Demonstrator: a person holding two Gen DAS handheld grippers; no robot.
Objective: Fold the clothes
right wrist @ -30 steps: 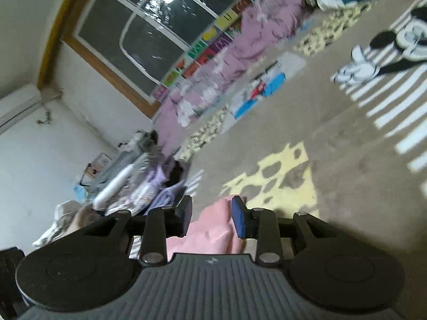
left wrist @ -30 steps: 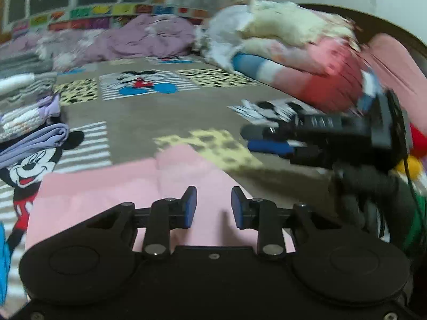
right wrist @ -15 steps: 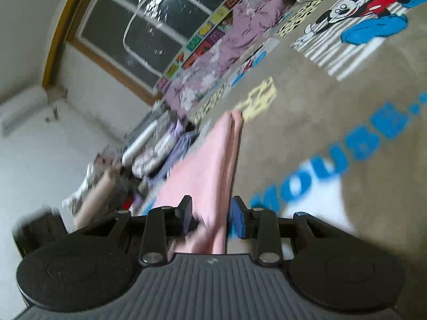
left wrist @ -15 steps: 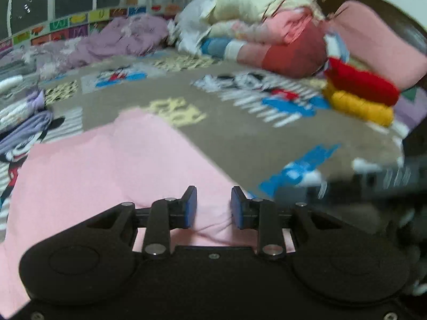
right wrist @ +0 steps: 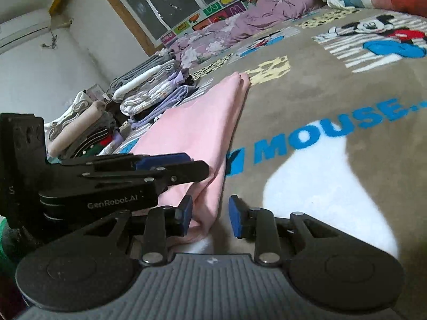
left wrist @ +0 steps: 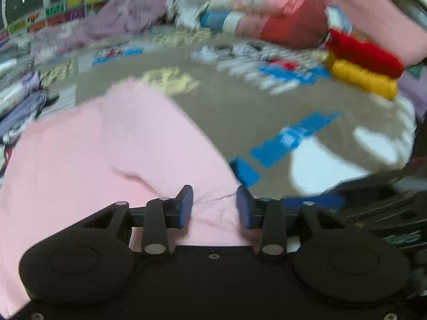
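A pink garment (left wrist: 112, 154) lies folded lengthwise on the cartoon-print blanket (right wrist: 333, 85), its doubled edge showing in the right wrist view (right wrist: 202, 122). My left gripper (left wrist: 214, 208) hovers over its near end. Its jaws are opening, with pink cloth in the gap and the pads off it. My right gripper (right wrist: 210, 216) is at the near corner. Its jaws are closing around the cloth's hanging fold, which lies against the left pad while the right pad stands apart. In the right wrist view, the left gripper (right wrist: 170, 162) sits just left of it, above the cloth.
Stacks of folded clothes (right wrist: 149, 90) and rolled ones (right wrist: 77, 130) line the left side of the bed. A purple quilt (right wrist: 253, 18) lies under the window. Piled bedding (left wrist: 253, 8) and red and yellow rolls (left wrist: 365, 64) sit at the far right.
The right gripper has swung from the garment's far end back to its near corner, beside the left one. The left jaws have spread apart over the pink cloth.
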